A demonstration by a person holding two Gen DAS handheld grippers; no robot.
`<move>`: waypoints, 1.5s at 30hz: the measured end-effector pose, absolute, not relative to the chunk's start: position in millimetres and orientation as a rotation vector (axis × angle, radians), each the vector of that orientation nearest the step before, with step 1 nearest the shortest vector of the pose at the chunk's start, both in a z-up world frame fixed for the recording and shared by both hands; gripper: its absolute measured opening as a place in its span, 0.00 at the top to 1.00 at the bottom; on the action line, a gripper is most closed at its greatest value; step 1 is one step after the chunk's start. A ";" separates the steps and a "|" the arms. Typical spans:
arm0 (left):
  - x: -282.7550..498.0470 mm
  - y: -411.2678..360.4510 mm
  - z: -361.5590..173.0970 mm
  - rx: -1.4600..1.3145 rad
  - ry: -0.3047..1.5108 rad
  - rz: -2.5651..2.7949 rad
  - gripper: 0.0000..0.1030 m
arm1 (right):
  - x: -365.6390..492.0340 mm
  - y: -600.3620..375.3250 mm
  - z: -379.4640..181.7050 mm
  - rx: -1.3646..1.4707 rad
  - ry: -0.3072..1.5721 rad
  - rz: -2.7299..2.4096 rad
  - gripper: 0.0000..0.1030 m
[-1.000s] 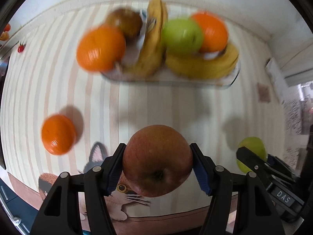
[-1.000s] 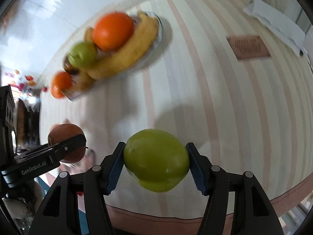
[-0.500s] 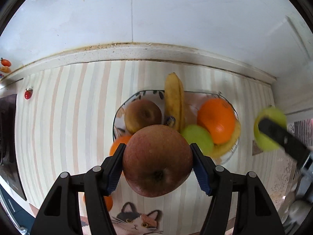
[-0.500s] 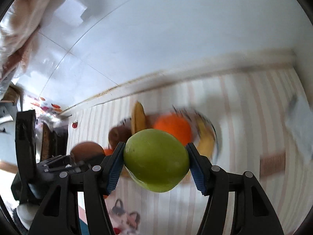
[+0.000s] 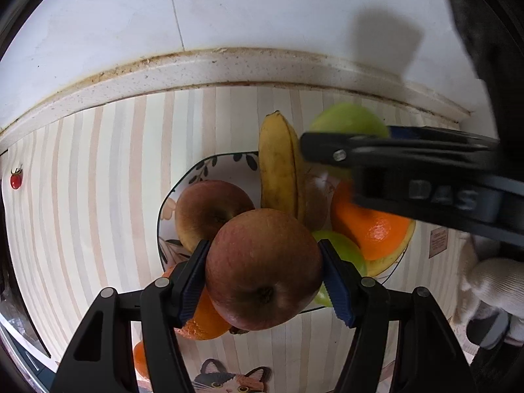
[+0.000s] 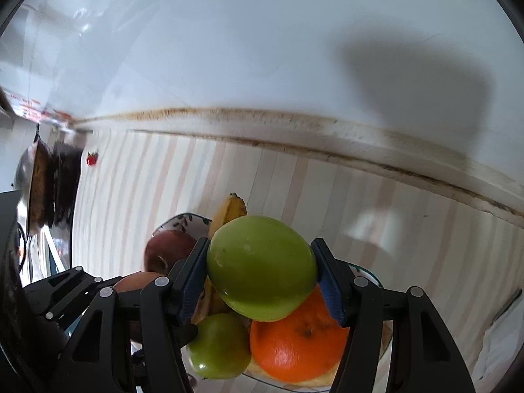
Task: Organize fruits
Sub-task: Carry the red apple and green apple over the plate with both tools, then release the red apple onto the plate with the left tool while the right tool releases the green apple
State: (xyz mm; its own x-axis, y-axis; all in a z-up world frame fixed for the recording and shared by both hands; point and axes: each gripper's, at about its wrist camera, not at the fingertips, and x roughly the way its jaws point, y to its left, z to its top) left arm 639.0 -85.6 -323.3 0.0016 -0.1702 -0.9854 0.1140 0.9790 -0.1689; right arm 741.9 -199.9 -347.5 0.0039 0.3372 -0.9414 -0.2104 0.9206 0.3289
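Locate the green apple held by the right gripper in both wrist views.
Left wrist: green apple upper right of centre, behind the right gripper's black finger.
Right wrist: green apple at centre, clamped between the blue pads.
Shared landmark: the upright banana in the fruit plate.

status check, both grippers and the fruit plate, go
Left gripper shut on red apple, right gripper shut on green apple. Both over plate. Plate crowded: banana, orange, more apples.

The bowl (image 5: 209, 167) (holding a banana (image 5: 278, 170) among 2 apples) sits on the counter near the wall (image 5: 262, 16).
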 end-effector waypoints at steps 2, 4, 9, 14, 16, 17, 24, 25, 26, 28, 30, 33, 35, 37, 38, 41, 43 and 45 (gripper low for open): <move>640.0 -88.1 -323.9 -0.040 1.558 -0.223 0.39 | 741.8 -197.4 -355.2 0.091 1.524 0.446 0.37; 640.5 -90.2 -324.1 -0.034 1.558 -0.221 0.39 | 739.4 -195.9 -358.6 0.075 1.533 0.451 0.37; 642.2 -92.3 -325.6 -0.047 1.567 -0.207 0.39 | 740.6 -194.0 -360.0 0.061 1.543 0.465 0.37; 642.5 -86.1 -326.1 -0.087 1.590 -0.196 0.38 | 740.1 -186.5 -358.5 0.060 1.535 0.478 0.37; 641.8 -85.7 -325.2 -0.089 1.589 -0.196 0.38 | 738.9 -184.2 -352.9 0.049 1.531 0.503 0.37; 641.1 -86.0 -324.3 -0.087 1.589 -0.196 0.37 | 738.4 -184.6 -349.7 0.047 1.532 0.516 0.36; 639.0 -84.5 -324.8 -0.119 1.601 -0.190 0.35 | 736.6 -181.0 -350.6 -0.020 1.574 0.529 0.36; 639.2 -84.2 -324.9 -0.120 1.600 -0.189 0.35 | 736.3 -182.1 -351.1 -0.016 1.573 0.526 0.36; 639.4 -83.5 -324.0 -0.124 1.598 -0.186 0.35 | 736.3 -183.2 -352.2 -0.008 1.572 0.522 0.36; 639.7 -82.5 -322.1 -0.131 1.595 -0.184 0.34 | 736.4 -183.0 -355.3 0.006 1.570 0.515 0.36; 640.1 -81.1 -320.5 -0.142 1.595 -0.178 0.33 | 737.7 -185.7 -358.3 0.026 1.569 0.508 0.36; 638.2 -77.4 -314.6 -0.150 1.590 -0.177 0.33 | 739.4 -188.7 -362.7 0.049 1.569 0.496 0.36; 637.4 -75.5 -310.8 -0.156 1.587 -0.179 0.33 | 739.7 -190.0 -364.4 0.055 1.567 0.493 0.36; 637.8 -75.5 -309.0 -0.157 1.585 -0.181 0.33 | 739.6 -190.3 -364.0 0.064 1.560 0.488 0.36; 637.3 -74.5 -306.9 -0.155 1.583 -0.180 0.33 | 740.0 -191.7 -363.5 0.070 1.551 0.484 0.36; 637.5 -74.3 -304.6 -0.154 1.580 -0.180 0.33 | 741.6 -194.7 -361.4 0.065 1.526 0.452 0.37; 637.4 -74.1 -302.8 -0.154 1.575 -0.178 0.33 | 740.4 -192.4 -362.3 0.037 1.521 0.455 0.37; 637.5 -73.5 -301.2 -0.155 1.572 -0.174 0.33 | 740.2 -191.2 -362.1 0.023 1.519 0.460 0.37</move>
State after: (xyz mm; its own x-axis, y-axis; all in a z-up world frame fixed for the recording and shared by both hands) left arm 637.5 -73.5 -301.2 -0.0091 -0.2078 -0.9781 0.0116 0.9781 -0.2079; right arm 740.2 -191.2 -362.1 -0.0164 0.3041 -0.9525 -0.2757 0.9143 0.2966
